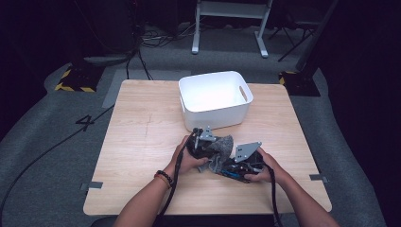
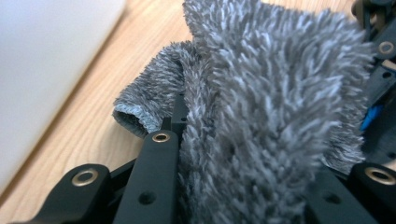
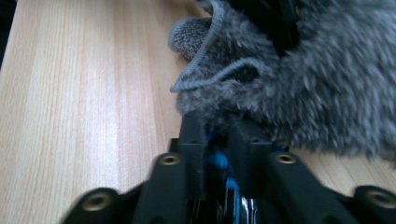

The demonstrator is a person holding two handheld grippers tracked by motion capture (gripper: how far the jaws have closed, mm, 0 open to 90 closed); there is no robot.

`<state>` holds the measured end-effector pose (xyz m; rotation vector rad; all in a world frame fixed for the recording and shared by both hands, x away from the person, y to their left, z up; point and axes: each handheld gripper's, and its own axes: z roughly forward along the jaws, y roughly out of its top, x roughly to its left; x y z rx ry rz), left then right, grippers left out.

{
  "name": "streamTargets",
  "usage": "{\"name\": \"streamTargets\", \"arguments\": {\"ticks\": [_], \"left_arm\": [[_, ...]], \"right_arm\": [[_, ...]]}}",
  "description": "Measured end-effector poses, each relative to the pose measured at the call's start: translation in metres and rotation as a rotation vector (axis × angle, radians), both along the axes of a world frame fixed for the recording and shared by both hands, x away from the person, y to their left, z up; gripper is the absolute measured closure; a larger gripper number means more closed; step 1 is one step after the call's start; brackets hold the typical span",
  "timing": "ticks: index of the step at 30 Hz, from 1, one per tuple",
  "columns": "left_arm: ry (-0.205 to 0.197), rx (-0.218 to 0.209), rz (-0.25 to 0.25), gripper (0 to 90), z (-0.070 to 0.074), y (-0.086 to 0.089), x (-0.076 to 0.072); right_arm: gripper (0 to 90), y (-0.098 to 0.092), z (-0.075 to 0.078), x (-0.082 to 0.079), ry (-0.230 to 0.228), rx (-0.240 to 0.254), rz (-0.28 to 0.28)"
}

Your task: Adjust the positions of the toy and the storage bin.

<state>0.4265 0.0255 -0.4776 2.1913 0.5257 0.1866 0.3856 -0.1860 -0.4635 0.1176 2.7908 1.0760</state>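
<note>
Tabletop (image 1: 142,142) of pale wood is carrying a white bin (image 1: 215,98) at its far side, and just in front of that bin a fluffy grey cloth (image 1: 221,150) is hanging bunched between the two tongs. Left gripper (image 1: 204,147) is pinching a thick fold of the pile between its black jaws, while right gripper (image 1: 236,163) is pressing its jaws nearly together on a thin hem at the cloth's near edge. Folding looks to be the step in hand; doing it well probably means keeping both pinches firm, lifting evenly, and laying edge over edge without letting the loose hem (image 3: 205,74) drag on the wood.
</note>
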Motion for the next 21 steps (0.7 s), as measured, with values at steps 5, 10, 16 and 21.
{"name": "streamTargets", "arguments": {"ticks": [5,10,16,21], "left_arm": [[-0.008,0.025,-0.004,73.9,0.0,-0.001,-0.003],[-0.002,0.086,-0.022,73.8,-0.003,0.002,-0.006],[0.042,0.133,-0.022,73.5,-0.01,0.009,-0.006],[0.044,0.205,-0.039,73.2,-0.011,0.014,-0.01]], "right_arm": [[68.8,-0.017,0.016,0.002,0.002,0.089,-0.038],[41.9,-0.028,0.012,0.005,0.026,0.029,-0.101],[25.3,-0.058,0.002,-0.004,0.124,0.04,-0.171],[18.7,-0.063,-0.009,-0.01,0.123,-0.008,-0.193]]}}
